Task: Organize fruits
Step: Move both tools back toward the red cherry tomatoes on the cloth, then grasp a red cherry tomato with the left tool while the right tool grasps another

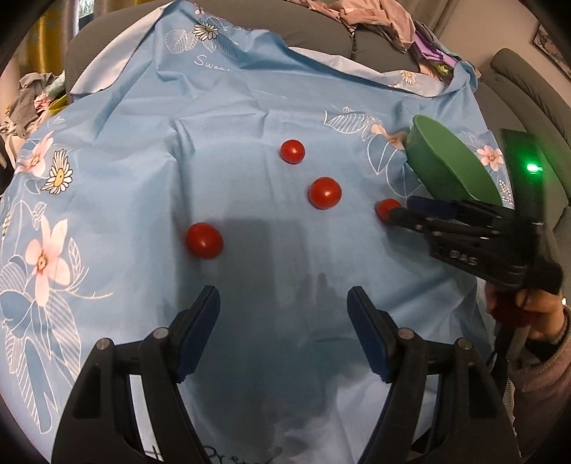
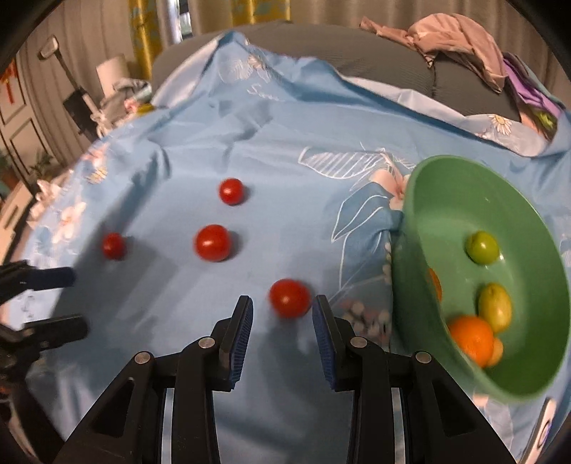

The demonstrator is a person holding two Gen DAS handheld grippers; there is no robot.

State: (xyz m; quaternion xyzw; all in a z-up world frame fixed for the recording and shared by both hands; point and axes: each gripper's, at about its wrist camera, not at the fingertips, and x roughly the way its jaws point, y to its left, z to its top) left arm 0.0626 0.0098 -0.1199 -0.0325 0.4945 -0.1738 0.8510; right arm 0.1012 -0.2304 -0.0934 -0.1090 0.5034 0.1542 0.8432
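Observation:
Several red tomatoes lie on a blue floral cloth (image 1: 142, 200). In the right wrist view my right gripper (image 2: 282, 314) is open, its blue pads on either side of the nearest tomato (image 2: 289, 298), not touching it. The same tomato (image 1: 387, 208) shows in the left wrist view at the tips of the right gripper (image 1: 401, 211). Others lie further left (image 2: 212, 242) (image 2: 231, 191) (image 2: 114, 245). A green bowl (image 2: 421, 185) on the right holds two green fruits (image 2: 482, 247) and an orange (image 2: 471, 339). My left gripper (image 1: 283, 303) is open and empty, above the cloth, short of a tomato (image 1: 204, 240).
The bowl (image 1: 446, 167) sits at the cloth's right side. A grey sofa back (image 1: 314, 39) with a heap of clothes (image 1: 374, 18) lies behind the cloth. More clutter and curtains stand at the far left (image 2: 117, 89).

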